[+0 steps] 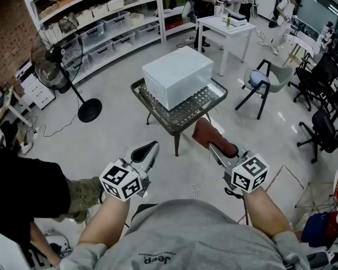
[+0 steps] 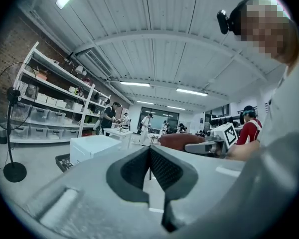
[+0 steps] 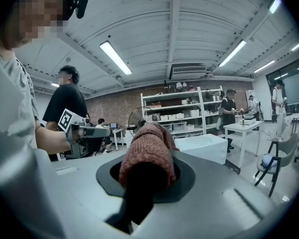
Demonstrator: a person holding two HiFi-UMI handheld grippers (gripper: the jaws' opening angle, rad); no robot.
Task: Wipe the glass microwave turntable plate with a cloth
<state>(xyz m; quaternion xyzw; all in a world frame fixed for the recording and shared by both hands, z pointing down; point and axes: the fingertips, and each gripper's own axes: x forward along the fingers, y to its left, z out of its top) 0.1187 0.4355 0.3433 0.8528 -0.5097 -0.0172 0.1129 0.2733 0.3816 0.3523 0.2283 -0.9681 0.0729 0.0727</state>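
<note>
A white box-shaped microwave [image 1: 177,75] stands on a small dark table [image 1: 205,99] ahead of me. No glass turntable plate shows in any view. My right gripper [image 1: 215,148] is shut on a reddish-brown knitted cloth [image 1: 213,138], which bulges up between the jaws and hides the pads in the right gripper view, cloth [image 3: 148,153]. My left gripper [image 1: 151,148] is shut with its pads [image 2: 139,166] pressed together and nothing between them. Both grippers are held close to my body, well short of the table. The microwave [image 2: 92,146] also lies ahead of the left gripper.
A standing fan [image 1: 62,61] and long shelves with bins [image 1: 101,21] line the left. A grey chair [image 1: 265,80], a white table [image 1: 228,24] and black office chairs [image 1: 327,122] stand to the right. A person in black [image 1: 17,190] is beside me on the left.
</note>
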